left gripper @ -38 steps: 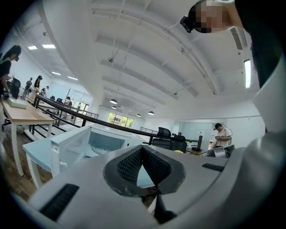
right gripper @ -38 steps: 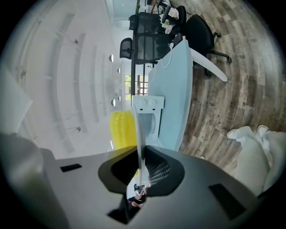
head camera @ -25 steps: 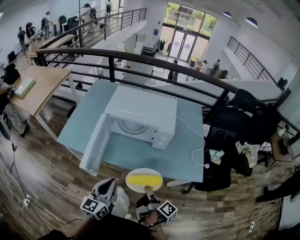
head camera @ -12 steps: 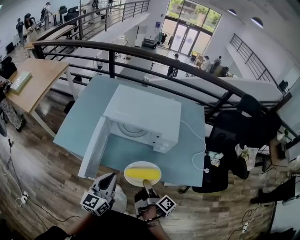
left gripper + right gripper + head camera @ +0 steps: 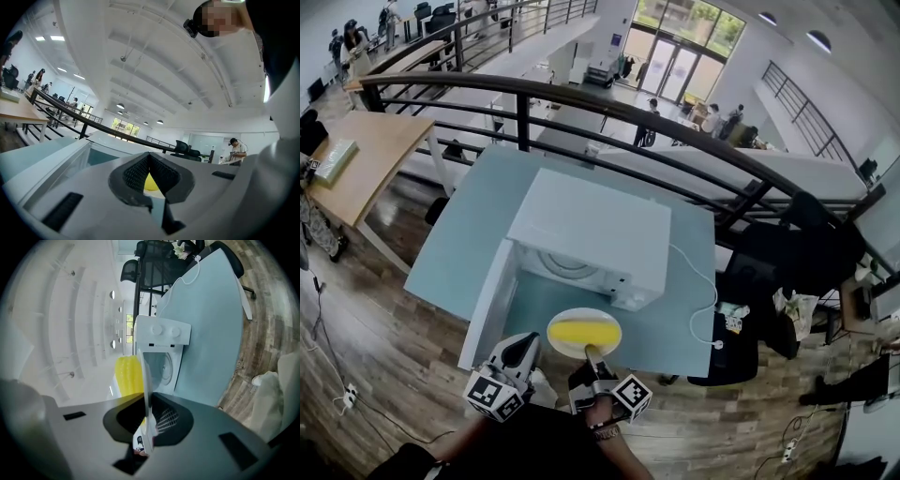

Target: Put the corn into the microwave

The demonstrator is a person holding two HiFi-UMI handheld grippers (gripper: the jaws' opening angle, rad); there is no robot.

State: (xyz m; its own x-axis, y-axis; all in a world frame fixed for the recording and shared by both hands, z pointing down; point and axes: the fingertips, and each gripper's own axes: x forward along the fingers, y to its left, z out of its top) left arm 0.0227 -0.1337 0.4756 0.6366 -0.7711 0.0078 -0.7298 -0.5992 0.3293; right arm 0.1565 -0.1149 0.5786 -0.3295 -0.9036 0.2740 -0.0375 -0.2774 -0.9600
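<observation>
Corn (image 5: 584, 332) on its plate (image 5: 581, 312) has neared the open microwave (image 5: 591, 234), my right claw (image 5: 592, 355) clamped on the rim, left claw (image 5: 530, 346) closed and empty; insertion looks next.

Left gripper (image 5: 529, 343), right gripper (image 5: 592, 352) — pale grey, black-padded jaws, black-and-white marker cubes (image 5: 494, 397).

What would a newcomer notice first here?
The yellow corn on a white plate, gripped at its rim by the right tongs, over the near edge of the pale blue table. Just beyond stands a white microwave, its door swung open to the left.
</observation>
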